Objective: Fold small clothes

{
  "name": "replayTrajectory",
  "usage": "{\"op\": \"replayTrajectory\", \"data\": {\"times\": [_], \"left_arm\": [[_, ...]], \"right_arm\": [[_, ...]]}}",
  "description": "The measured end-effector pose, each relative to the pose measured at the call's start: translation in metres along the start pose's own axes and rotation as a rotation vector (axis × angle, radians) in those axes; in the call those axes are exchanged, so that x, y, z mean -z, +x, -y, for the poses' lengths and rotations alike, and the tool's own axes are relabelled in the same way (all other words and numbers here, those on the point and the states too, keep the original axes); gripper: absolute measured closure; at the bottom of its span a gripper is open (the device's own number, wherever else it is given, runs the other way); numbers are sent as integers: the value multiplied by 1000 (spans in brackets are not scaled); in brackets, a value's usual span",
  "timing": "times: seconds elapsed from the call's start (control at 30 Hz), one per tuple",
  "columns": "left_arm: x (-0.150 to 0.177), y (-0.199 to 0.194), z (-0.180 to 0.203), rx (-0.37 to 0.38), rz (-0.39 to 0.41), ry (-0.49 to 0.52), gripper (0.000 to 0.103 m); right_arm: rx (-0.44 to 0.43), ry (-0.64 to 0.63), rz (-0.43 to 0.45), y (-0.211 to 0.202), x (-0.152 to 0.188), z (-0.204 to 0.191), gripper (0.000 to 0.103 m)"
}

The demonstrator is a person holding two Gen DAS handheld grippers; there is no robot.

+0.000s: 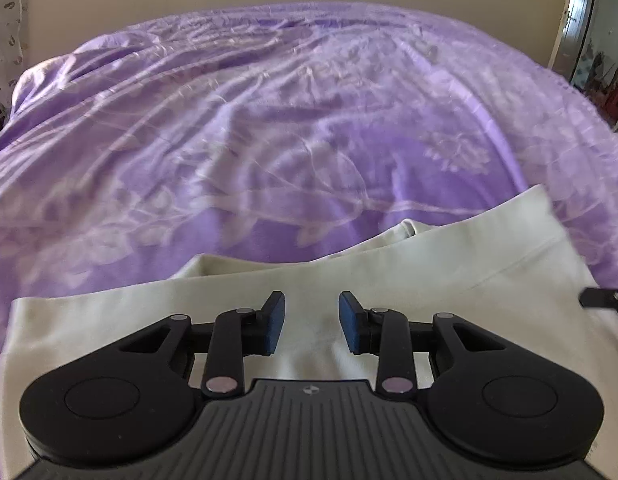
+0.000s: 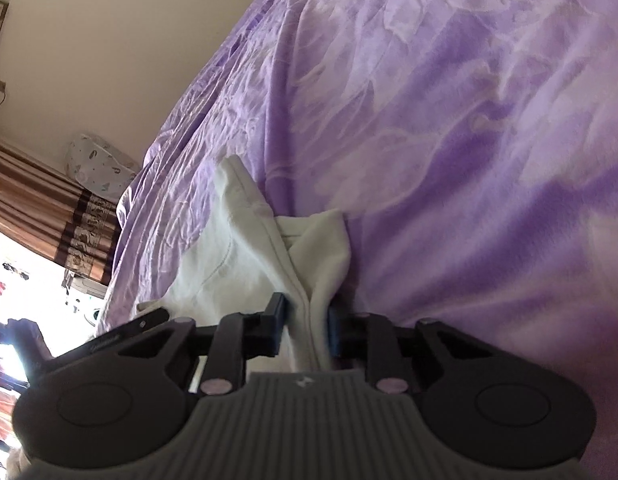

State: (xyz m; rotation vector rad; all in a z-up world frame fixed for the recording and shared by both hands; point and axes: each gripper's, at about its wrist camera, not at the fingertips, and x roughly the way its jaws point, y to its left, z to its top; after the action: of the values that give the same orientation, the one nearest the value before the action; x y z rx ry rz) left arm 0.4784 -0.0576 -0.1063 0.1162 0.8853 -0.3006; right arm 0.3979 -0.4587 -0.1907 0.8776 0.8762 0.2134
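Observation:
A cream-white garment (image 1: 389, 276) lies flat on the purple bedspread (image 1: 269, 120), spread across the near part of the left wrist view. My left gripper (image 1: 312, 322) hovers over its middle, its blue pads apart with nothing pinched between them. In the right wrist view the same garment (image 2: 229, 256) is bunched at one edge, and my right gripper (image 2: 307, 326) is shut on that gathered hem, with cloth filling the gap between the pads. A black tip of the right gripper (image 1: 601, 298) shows at the garment's right edge.
The floral purple bedspread (image 2: 469, 160) covers the whole bed, wrinkled toward the far side. A printed pillow (image 2: 97, 164) sits at the bed's far end by a striped brown curtain (image 2: 41, 200). A doorway (image 1: 581, 20) stands past the bed's right corner.

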Motion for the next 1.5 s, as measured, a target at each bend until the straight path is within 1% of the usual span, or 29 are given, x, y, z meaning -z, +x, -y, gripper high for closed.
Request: {"op": "replayTrajectory", "data": {"times": [0.07,0.13,0.23,0.33,0.4,0.47,0.57,0.63,0.77,0.87,0.97,1.1,1.23,1.3,1.43,1.5], "left_arm": [[2,-22,-11,-24,15,-1,64],[7,-45,-26,-47,34,-30,64],[20,-77,-46,-69,56,-63,64],[32,-105,-65,-116,71,-95,64],[44,-126,-81,-133,91,-146,64],[55,-143,-96,-134,103,-187,64],[72,-163,-116,-136,114,-244,64],[86,-174,-128,-129,122,-311,64],[109,-186,-151,-88,133,-418,64],[122,-189,-166,-87,134,-477,64],[133,-192,-178,-90,148,-512,64],[149,-192,-191,-81,164,-557,64],[164,-186,-204,-58,161,-605,64],[169,-184,-211,-45,162,-635,64],[175,-183,-219,-35,176,-664,64],[176,-183,-222,-22,181,-675,64]], "right_arm": [[-3,-12,9,-7,-2,-9,96],[13,-55,19,-14,-3,-24,97],[90,-158,17,-21,-3,-64,98],[130,-237,32,-26,2,-110,99],[135,-263,38,-28,5,-139,99],[136,-288,42,-30,11,-167,99],[120,-306,35,-26,21,-210,99],[113,-330,35,-21,28,-240,99],[91,-352,21,2,48,-291,99],[84,-363,5,26,65,-326,99],[77,-370,-18,60,86,-355,99],[93,-394,-49,113,118,-388,99],[98,-429,-101,157,149,-410,99],[125,-458,-135,178,164,-414,99],[172,-505,-182,205,190,-413,99],[178,-513,-205,216,197,-409,99]]}}
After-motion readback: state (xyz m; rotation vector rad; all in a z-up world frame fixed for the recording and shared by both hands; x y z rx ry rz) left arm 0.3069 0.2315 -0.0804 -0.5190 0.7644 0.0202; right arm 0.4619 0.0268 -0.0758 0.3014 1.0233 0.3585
